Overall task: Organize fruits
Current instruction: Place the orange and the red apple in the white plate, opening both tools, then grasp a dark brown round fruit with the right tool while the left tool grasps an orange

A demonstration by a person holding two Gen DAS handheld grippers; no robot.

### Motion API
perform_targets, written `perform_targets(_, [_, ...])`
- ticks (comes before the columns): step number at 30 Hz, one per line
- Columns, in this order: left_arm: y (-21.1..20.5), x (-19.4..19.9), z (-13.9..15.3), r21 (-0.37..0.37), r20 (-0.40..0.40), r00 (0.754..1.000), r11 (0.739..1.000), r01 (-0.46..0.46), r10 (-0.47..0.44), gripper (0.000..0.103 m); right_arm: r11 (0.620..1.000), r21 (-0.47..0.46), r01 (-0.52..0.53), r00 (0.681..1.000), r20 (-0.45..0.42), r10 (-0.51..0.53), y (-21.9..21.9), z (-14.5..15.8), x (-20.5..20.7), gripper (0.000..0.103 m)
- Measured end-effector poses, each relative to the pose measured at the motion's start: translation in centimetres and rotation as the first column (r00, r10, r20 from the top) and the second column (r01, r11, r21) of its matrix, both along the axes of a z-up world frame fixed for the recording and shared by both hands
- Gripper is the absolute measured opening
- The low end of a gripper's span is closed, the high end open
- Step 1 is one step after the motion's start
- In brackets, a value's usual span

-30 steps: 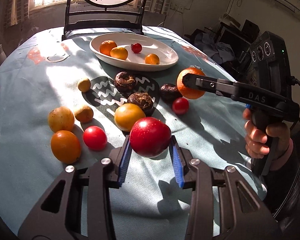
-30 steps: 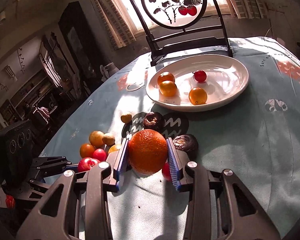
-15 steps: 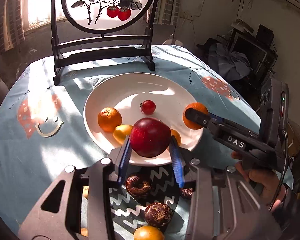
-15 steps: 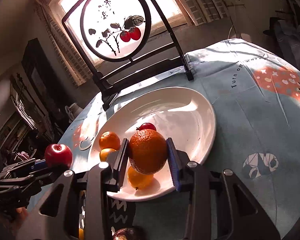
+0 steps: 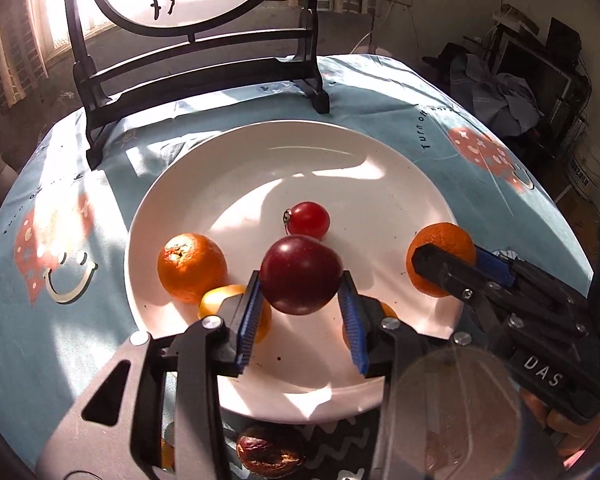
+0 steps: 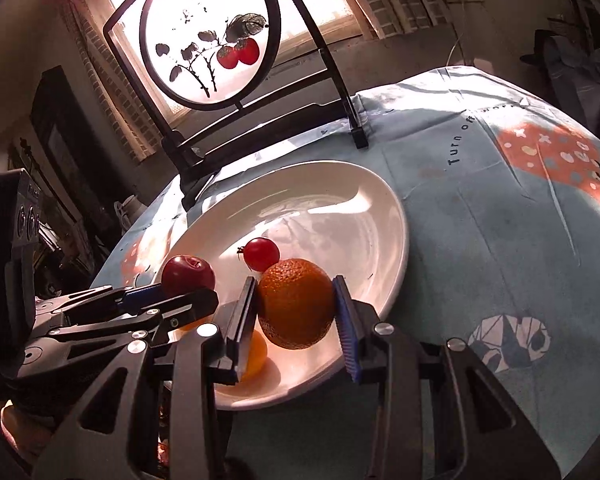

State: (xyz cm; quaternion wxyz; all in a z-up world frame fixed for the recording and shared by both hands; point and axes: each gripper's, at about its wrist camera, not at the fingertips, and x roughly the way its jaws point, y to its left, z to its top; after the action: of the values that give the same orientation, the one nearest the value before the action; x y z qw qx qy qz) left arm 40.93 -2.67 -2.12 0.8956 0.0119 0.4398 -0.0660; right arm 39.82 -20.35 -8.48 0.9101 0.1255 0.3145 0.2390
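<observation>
My left gripper is shut on a dark red apple and holds it above the near half of the white plate. My right gripper is shut on a large orange, hanging over the plate's near right part. In the left wrist view that same orange shows at the plate's right rim between the right gripper's fingers. On the plate lie a mandarin, a small red tomato and yellow-orange fruits partly hidden behind the fingers.
A black stand with a round painted screen rises just behind the plate. A dark wrinkled fruit lies on the tablecloth in front of the plate. A person's hand holds the right gripper at lower right. The blue tablecloth spreads to the right.
Both grippers travelled from the loose fruits toward the plate, carrying the apple and the orange. The left one moved further over the plate in the last half second; the right one stayed nearly still.
</observation>
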Motion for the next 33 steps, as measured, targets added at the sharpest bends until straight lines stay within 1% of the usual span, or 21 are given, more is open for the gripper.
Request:
perform_targets(4, [-0.4,0.2,0.0,0.028,0.004,1.000,0.999,-0.026,0.026,0.041,1.000,-0.017,-0.007,1.000,-0.026,0.006,0.3,-0.3,0.3,0.041])
perform_targets(5, [-0.5,0.0,0.3,0.037,0.014,0.999,0.999,-0.035,0.034,0.050,1.000,-0.023,-0.002,1.000,-0.029,0.002,0.3,-0.2,0.3,0.043])
perform_targets(6, [-0.4,-0.4,0.8,0.060,0.040,0.998,0.996,-0.058,0.056,0.054,1.000,-0.024,0.000,1.000,-0.023,-0.001,0.2,0.0,0.1,0.044])
perform_targets(8, [0.2,-1.5,2.2,0.087,0.090,0.992,0.991,-0.102,0.094,0.075,1.000,-0.016,-0.003,1.000,0.003,0.003,0.0,1.0,-0.5,0.051])
perform_targets(9, [0.7,-2.2,2.9,0.081,0.106,0.989,0.990,-0.113,0.104,0.079,1.000,-0.005,-0.005,1.000,0.019,0.005,-0.1,1.6,-0.9,0.051])
perform_targets(10, [1.4,-2.9,3.5,0.073,0.116,0.987,0.990,-0.123,0.114,0.091,1.000,0.002,-0.014,1.000,0.027,0.014,-0.1,2.0,-1.3,0.051])
perform_targets(11, [2.2,-3.8,4.2,0.062,0.125,0.984,0.989,-0.136,0.127,0.098,1.000,0.006,-0.027,0.999,0.025,0.027,0.0,2.3,-1.6,0.051])
perform_targets(14, [4.7,-7.5,5.5,0.017,0.152,0.978,0.989,-0.144,0.140,0.100,0.998,-0.005,-0.056,0.998,0.006,0.056,0.5,2.9,-2.6,0.051])
perform_targets(16, [6.4,-10.0,5.4,0.020,0.154,0.975,0.986,-0.165,0.160,0.101,0.997,-0.035,-0.076,0.997,-0.012,0.075,1.2,3.1,-3.4,0.051])
perform_targets(18, [7.9,-12.4,4.8,0.026,0.143,0.974,0.983,-0.181,0.176,0.101,0.992,-0.074,-0.106,0.994,-0.047,0.103,2.1,3.0,-4.5,0.051])
perform_targets(19, [8.6,-13.5,4.4,0.018,0.140,0.975,0.985,-0.174,0.170,0.101,0.988,-0.092,-0.126,0.991,-0.064,0.121,2.5,2.9,-5.1,0.051])
perform_targets(21, [9.9,-15.7,3.1,0.008,0.148,0.976,0.987,-0.163,0.160,0.101,0.980,-0.105,-0.170,0.984,-0.073,0.163,3.3,2.5,-6.5,0.051])
perform_targets(23, [11.1,-17.4,1.9,-0.003,0.170,0.971,0.986,-0.167,0.165,0.101,0.971,-0.144,-0.193,0.980,-0.074,0.184,3.8,1.9,-8.0,0.051])
perform_targets(25, [12.2,-18.6,0.9,-0.042,0.182,0.967,0.984,-0.172,0.177,0.101,0.961,-0.183,-0.206,0.977,-0.088,0.193,4.2,1.1,-9.2,0.051])
perform_targets(27, [13.2,-19.1,0.5,-0.071,0.141,0.969,0.978,-0.194,0.203,0.101,0.953,-0.208,-0.222,0.973,-0.110,0.203,4.4,0.1,-9.9,0.051])
perform_targets(30, [14.3,-20.3,1.0,-0.144,0.172,0.960,0.969,-0.199,0.222,0.101,0.937,-0.269,-0.222,0.972,-0.141,0.190,4.9,-1.3,-10.0,0.051])
perform_targets(33, [14.7,-20.7,1.2,-0.140,0.180,0.951,0.963,-0.228,0.252,0.101,0.923,-0.309,-0.228,0.969,-0.162,0.185,5.4,-2.1,-9.8,0.051])
